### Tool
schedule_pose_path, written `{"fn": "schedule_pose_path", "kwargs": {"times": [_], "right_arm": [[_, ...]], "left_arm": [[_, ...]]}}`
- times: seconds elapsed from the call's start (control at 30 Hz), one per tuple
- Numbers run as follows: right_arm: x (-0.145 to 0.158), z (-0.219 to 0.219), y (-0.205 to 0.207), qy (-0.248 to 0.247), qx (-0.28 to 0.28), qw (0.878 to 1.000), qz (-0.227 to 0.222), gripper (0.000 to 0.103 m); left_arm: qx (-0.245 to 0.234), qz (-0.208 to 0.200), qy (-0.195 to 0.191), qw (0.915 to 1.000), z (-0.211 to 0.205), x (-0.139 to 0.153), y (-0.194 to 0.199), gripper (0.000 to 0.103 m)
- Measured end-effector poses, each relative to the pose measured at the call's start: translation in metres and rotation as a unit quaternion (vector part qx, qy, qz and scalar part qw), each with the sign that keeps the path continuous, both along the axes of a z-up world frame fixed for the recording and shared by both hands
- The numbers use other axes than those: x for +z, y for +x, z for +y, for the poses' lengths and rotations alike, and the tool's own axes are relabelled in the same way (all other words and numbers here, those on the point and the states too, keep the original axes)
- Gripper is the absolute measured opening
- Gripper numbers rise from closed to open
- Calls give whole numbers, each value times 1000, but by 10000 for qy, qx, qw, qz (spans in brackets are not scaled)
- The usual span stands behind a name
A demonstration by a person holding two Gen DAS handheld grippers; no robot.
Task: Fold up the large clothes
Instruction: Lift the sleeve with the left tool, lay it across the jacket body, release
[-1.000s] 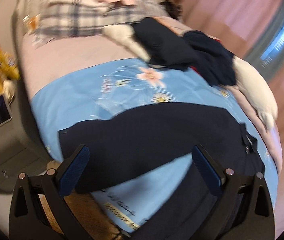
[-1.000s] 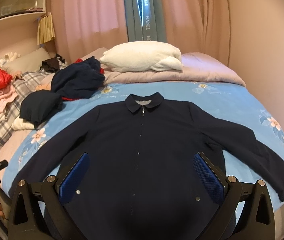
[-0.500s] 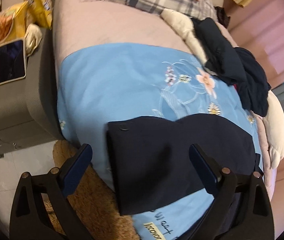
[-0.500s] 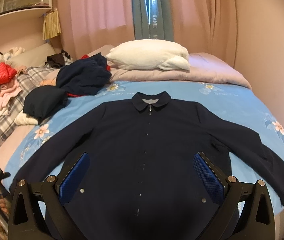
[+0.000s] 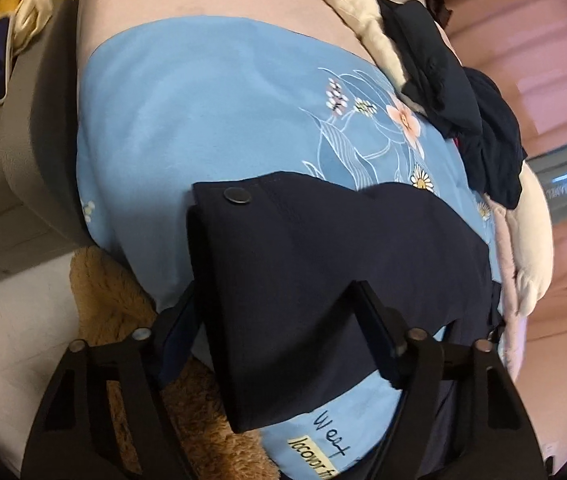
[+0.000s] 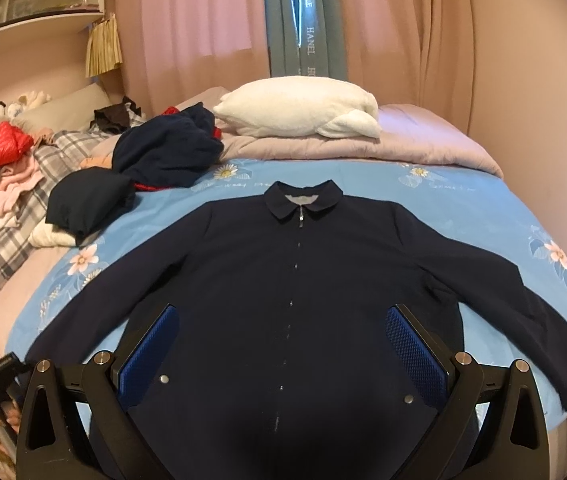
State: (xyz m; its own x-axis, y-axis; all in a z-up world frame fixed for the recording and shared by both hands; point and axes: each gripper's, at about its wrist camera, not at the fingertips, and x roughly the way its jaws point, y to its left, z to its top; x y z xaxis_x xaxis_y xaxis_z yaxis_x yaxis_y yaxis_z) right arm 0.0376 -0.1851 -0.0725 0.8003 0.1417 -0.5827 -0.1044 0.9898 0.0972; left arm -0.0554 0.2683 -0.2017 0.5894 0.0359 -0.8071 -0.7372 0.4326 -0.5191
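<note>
On the bed (image 6: 443, 200) a jacket (image 6: 295, 280) lies flat. Left tongs (image 5: 279, 316) straddle its cuff (image 5: 267, 264), unclosed; right tongs (image 6: 283, 344) hover open. Next: pinch and fold the sleeve inward.

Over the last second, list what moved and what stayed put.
The left gripper moved in on the jacket's sleeve cuff and now straddles it, fingers narrowed around the fabric; a firm grip isn't certain. The right gripper stays open above the flat navy jacket. The clothes pile is unchanged.
</note>
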Motion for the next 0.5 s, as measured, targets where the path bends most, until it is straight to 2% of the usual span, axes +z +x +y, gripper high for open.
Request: {"fn": "schedule_pose_path", "kwargs": {"times": [0.03,0.1,0.13,0.2,0.33,0.4,0.5], "right_arm": [[0,0,0,0,-10,10000,5,103],[-2,-1,1,21,-37,10000,29,103],[-3,-2,2,34,-50,10000,48,103],[-4,-3,2,42,-64,10000,63,103],[-4,-7,-1,73,-104,9999,23,103],[-3,-9,-4,84,-129,9999,-2,103],[-3,-17,-7,120,-240,9996,-17,103]], "left_arm": [[18,160,145,9998,-2,1,1,54],[13,246,252,9994,-3,3,-1,19],[-71,39,141,9999,-2,7,-2,9],[-75,-196,4,9998,-2,15,-5,7],[-190,-565,394,9974,-12,59,5,6],[-362,-947,538,9934,-18,91,17,6],[-749,-1430,963,9822,-33,143,44,6]]}}
